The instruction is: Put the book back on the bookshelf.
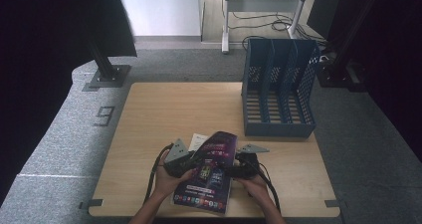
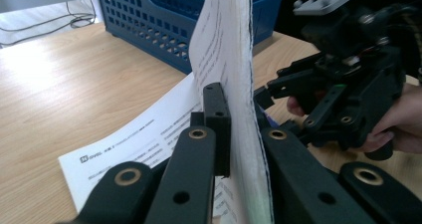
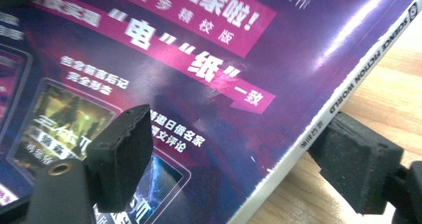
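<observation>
A purple-covered magazine (image 1: 211, 176) is held up off the wooden table (image 1: 164, 109) near its front edge, tilted, between both grippers. My left gripper (image 1: 186, 165) is shut on the magazine's page edge (image 2: 224, 45), its pads (image 2: 217, 119) pinching the white pages. My right gripper (image 1: 234, 170) reaches in from the spine side. Its jaws stand wide, one pad (image 3: 122, 154) over the cover (image 3: 199, 59) and the other pad (image 3: 356, 164) under the spine. I see no clear squeeze from them.
A white printed sheet (image 1: 197, 141) lies on the table under and behind the magazine. A blue slotted file rack (image 1: 278, 89) stands at the back right. The right gripper's body (image 2: 348, 69) and a hand sit close on the far side of the pages.
</observation>
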Demonstrator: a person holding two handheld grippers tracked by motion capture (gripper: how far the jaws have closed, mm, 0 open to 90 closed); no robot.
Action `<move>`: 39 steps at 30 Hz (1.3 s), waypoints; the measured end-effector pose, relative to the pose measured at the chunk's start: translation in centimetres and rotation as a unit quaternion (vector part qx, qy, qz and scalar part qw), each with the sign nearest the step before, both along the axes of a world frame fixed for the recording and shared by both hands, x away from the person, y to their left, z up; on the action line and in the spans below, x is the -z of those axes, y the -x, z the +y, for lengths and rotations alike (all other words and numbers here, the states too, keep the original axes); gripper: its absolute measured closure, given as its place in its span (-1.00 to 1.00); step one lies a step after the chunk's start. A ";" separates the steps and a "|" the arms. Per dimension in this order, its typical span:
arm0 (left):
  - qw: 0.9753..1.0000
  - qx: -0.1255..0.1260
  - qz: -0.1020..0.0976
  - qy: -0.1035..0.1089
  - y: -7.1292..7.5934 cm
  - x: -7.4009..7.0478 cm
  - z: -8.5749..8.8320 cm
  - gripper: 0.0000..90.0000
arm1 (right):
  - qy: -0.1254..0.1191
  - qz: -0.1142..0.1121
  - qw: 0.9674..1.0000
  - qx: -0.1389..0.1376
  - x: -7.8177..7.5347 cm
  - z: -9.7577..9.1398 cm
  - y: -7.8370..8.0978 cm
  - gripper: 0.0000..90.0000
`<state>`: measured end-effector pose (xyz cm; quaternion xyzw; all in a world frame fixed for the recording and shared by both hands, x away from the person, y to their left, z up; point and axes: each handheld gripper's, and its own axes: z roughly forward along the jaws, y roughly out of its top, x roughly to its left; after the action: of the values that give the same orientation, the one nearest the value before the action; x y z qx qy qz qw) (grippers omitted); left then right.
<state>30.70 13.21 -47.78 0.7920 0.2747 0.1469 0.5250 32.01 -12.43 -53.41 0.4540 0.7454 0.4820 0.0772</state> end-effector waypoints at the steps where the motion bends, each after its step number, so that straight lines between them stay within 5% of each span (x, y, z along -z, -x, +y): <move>1: 1.000 -0.002 0.005 -0.003 -0.2 0.3 0.1 0.95 | -0.001 -0.003 1.000 0.001 -0.1 0.0 0.0 -0.55; 21: 0.998 -0.014 0.062 -0.009 -2.3 3.0 0.6 0.95 | 0.017 -0.010 1.000 0.006 -0.2 0.2 -0.1 -0.44; 39: 0.997 -0.023 0.073 -0.027 -2.8 4.2 0.5 0.95 | 0.037 0.012 0.999 0.004 0.9 1.0 -2.5 -0.43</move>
<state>33.52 13.67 -51.97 0.8084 0.3262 0.1078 0.4781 34.49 -11.45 -54.33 0.4593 0.7618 0.4486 0.0866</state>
